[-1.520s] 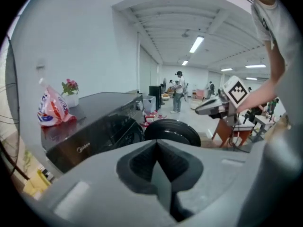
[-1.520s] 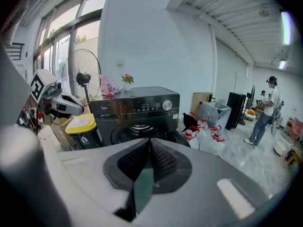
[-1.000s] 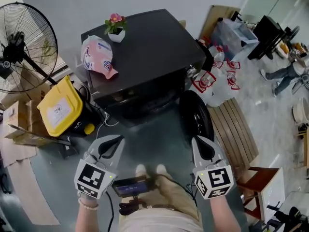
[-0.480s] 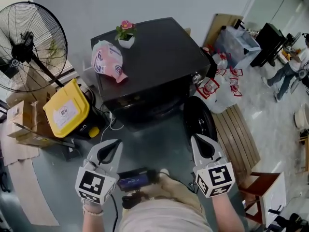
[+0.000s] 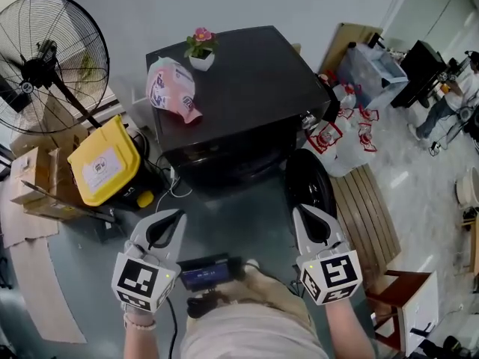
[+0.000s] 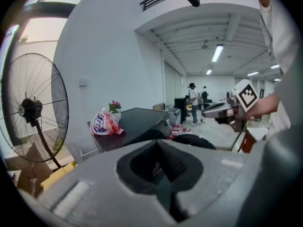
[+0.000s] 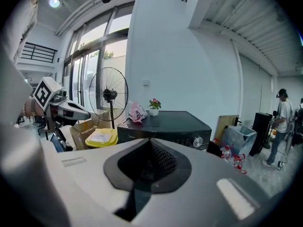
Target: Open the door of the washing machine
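Backing off slightly since a second ago, left gripper (image 5: pixel 174 217) and right gripper (image 5: pixel 302 211) are staying pinched closed, carrying nothing. Boxy black front-loading washing machine (image 5: pixel 239 81) is standing ahead of both. Its round black door (image 5: pixel 308 189) is hanging swung open just beyond the right gripper, so the opening is looking finished.

- Grey floor (image 5: pixel 232 219): black washing machine (image 5: pixel 247 81) stands on it, pedestal fan (image 5: pixel 49 62) at left.
- Washing machine top: small white pot with pink flowers (image 5: pixel 200 51) near the back edge, pink printed bag (image 5: pixel 171 90) just beside it.
- Floor left: yellow-lidded container (image 5: pixel 105 161), cardboard boxes (image 5: pixel 34 193).
- Floor right: wooden slatted board (image 5: pixel 370 208), plastic bags (image 5: pixel 340 137).
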Demonstrator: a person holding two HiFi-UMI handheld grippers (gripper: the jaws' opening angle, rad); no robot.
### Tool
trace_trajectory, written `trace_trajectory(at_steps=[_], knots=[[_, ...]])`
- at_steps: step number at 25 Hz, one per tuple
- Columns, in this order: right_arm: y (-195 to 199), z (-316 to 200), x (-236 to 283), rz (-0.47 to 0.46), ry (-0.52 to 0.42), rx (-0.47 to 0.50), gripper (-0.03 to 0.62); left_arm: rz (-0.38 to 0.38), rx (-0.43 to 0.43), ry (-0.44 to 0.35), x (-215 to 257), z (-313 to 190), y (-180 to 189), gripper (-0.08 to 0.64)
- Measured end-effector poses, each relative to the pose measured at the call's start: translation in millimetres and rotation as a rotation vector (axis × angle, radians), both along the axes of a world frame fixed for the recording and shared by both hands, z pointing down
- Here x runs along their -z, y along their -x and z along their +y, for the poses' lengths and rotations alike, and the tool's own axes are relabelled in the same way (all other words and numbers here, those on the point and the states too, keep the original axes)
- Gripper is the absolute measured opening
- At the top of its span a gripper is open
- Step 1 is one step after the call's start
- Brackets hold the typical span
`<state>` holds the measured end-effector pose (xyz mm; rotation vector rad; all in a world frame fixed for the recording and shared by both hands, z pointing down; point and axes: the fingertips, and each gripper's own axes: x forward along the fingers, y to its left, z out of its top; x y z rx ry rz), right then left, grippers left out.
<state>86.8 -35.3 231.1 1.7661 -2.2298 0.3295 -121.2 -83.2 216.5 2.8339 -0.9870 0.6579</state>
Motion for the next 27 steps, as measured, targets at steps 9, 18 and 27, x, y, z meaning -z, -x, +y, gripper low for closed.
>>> trace_trajectory(at_steps=[9, 18, 27], knots=[[1.1, -2.4, -2.0, -0.006, 0.006, 0.007, 0.003, 0.009, 0.009, 0.003, -1.8, -2.5, -1.0, -0.006], [2.4, -5.0, -6.3, 0.009, 0.021, 0.019, 0.003, 0.013, 0.009, 0.010, -2.7, -2.0, -2.6, -0.006], [7.9, -6.5, -9.5, 0.012, 0.027, 0.032, 0.003, 0.021, 0.009, -0.003, 2.0, -3.6, -3.2, -0.006]])
